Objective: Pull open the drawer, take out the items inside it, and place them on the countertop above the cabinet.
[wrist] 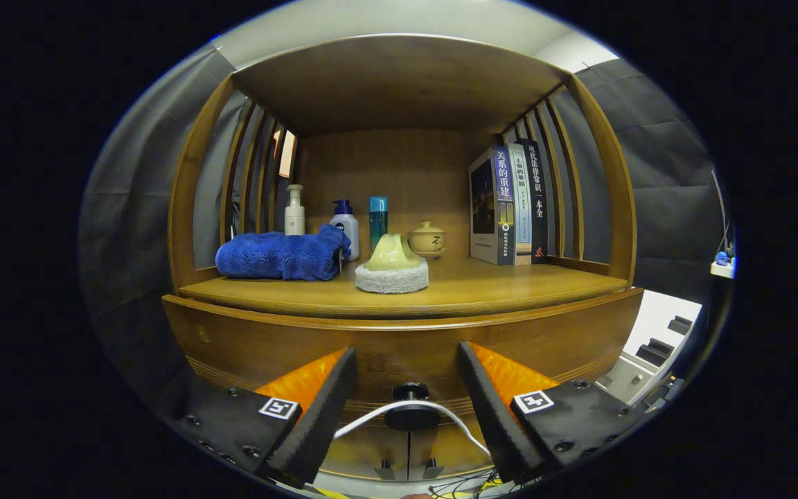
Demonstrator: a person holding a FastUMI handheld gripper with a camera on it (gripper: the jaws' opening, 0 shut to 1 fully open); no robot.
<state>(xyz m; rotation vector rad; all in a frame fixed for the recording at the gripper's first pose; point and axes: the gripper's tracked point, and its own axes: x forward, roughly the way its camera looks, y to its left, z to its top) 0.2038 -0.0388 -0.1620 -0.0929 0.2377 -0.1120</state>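
Wooden cabinet [399, 346], drawer knob [411, 391] between open hand-held gripper [407, 405]

Glossy wood countertop [496, 287]; fluffy cloth towel [278, 255]; rough-based sponge [392, 267]; smooth plastic bottles [345, 227].

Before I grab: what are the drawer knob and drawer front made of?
The drawer knob, between the open tongs, looks like dark metal or plastic: smooth, round, dull. The drawer front looks like varnished wood: brown grain lines and a soft sheen.
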